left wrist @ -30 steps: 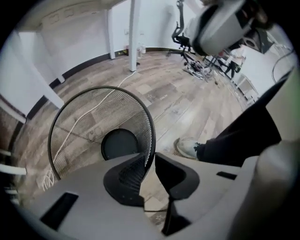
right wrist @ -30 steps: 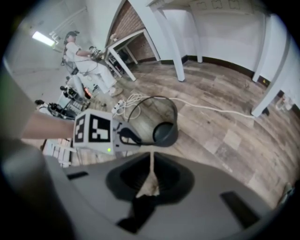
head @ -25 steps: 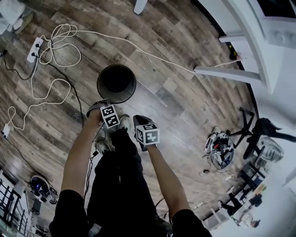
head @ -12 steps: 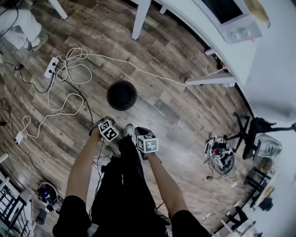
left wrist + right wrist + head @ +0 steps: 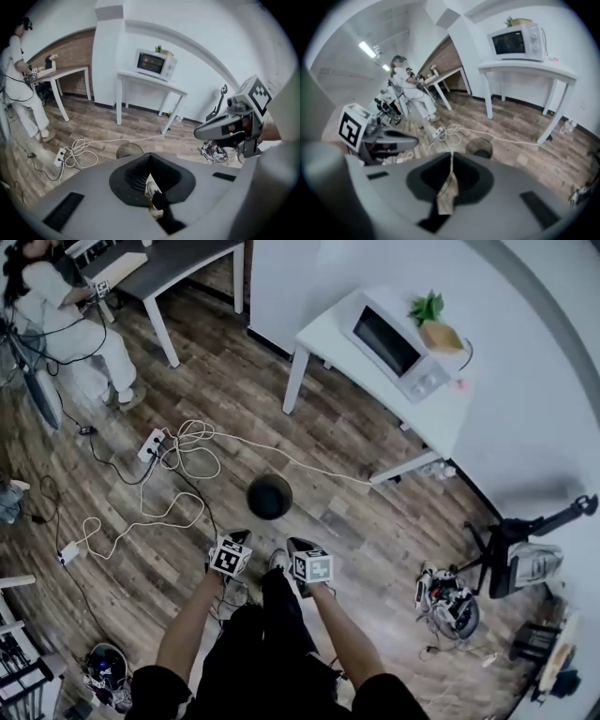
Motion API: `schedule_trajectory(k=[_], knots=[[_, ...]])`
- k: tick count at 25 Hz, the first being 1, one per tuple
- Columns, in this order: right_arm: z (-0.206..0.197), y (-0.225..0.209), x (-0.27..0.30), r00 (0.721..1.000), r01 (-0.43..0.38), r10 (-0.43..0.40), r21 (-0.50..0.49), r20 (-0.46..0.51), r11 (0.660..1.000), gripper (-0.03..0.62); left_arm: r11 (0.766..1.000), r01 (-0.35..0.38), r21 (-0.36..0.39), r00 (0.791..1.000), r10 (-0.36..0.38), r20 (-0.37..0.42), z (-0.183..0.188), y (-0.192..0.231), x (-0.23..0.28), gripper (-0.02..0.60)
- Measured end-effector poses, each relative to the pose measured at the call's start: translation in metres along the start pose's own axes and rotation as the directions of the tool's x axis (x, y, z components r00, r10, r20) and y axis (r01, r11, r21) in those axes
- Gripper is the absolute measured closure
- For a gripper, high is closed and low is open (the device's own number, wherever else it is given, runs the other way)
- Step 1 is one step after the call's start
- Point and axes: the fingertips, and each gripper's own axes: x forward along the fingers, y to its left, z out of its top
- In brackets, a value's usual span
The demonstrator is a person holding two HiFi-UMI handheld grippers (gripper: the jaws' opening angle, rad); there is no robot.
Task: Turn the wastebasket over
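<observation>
- The wastebasket is set on the wood floor, apart from the table at its edge.
- The left gripper, just closed, and the right gripper are pressed together, empty.

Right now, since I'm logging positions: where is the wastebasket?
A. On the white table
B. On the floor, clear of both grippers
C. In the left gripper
B: the wastebasket stands on the wood floor ahead of the left gripper, whose jaws have just been closing on nothing, and the shut, empty right gripper.
</observation>
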Motion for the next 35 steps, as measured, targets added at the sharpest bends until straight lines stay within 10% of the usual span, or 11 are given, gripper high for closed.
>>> schedule_trajectory(k=[10,26,35], knots=[[0.066,0.101,-0.122,0.973,-0.01,0.03,-0.089,0.23,0.996,0.556,0.981,-0.184,-0.054,0.923,0.191,0.334,0.076,-0.01,-0.19,0.549],[0.102,0.149,-0.257,0.855,-0.08,0.15,-0.16,0.497,0.984,0.559,0.921,-0.359,-0.15,0.645,0.361,0.674,0.119,-0.097,-0.348,0.549],[0.075,0.131,-0.283,0.847,-0.117,0.172,-0.14,0.504,0.983,0.56,0.918,-0.376,-0.127,0.599,0.345,0.723,0.126,-0.134,-0.353,0.549]])
